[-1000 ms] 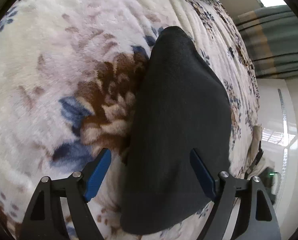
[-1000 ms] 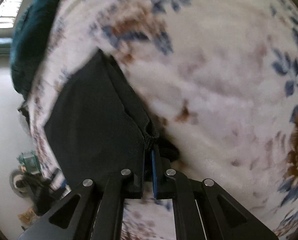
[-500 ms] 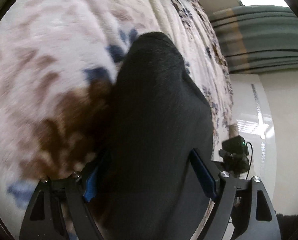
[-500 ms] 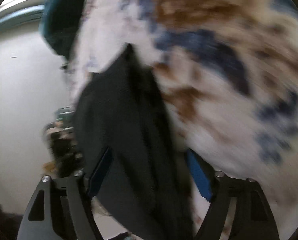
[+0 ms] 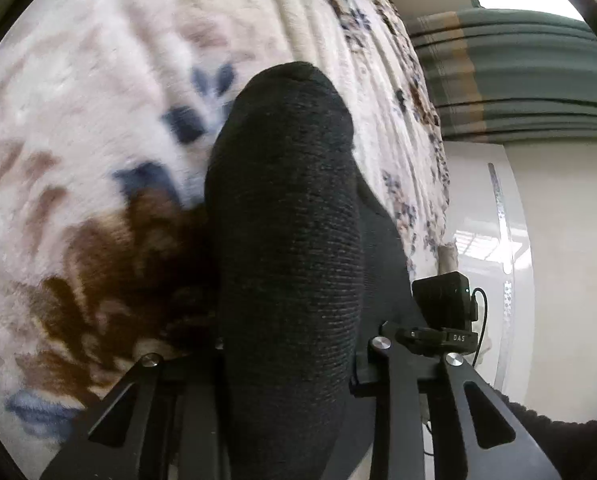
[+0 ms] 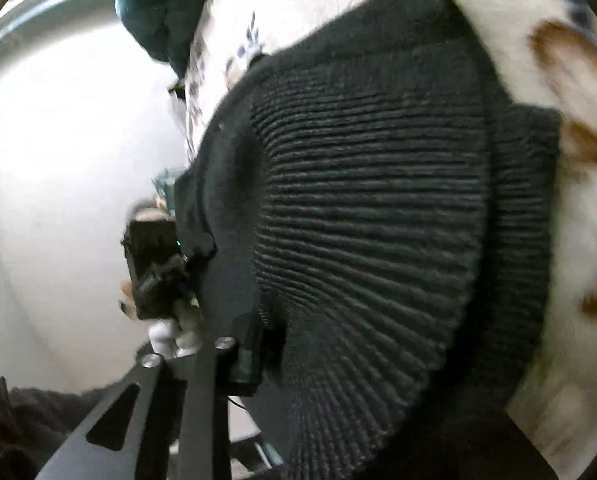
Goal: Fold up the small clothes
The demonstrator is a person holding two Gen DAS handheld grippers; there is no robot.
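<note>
Floral blanket [image 5: 98,100] beneath; left gripper [image 5: 290,354] clamps black sock [image 5: 290,220]; right gripper [image 6: 338,360] state unclear.

Black ribbed sock [image 5: 290,240]; cream blanket [image 5: 98,100] (brown, blue flowers).

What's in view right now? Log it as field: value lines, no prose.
garment: black knit sock, ribbed cuff
surface: floral fleece blanket
left gripper: closed around sock
right gripper: only one finger visible, sock covers the rest; grip unclear
background: teal cloth, striped curtain
fold state: sock doubled over
</note>
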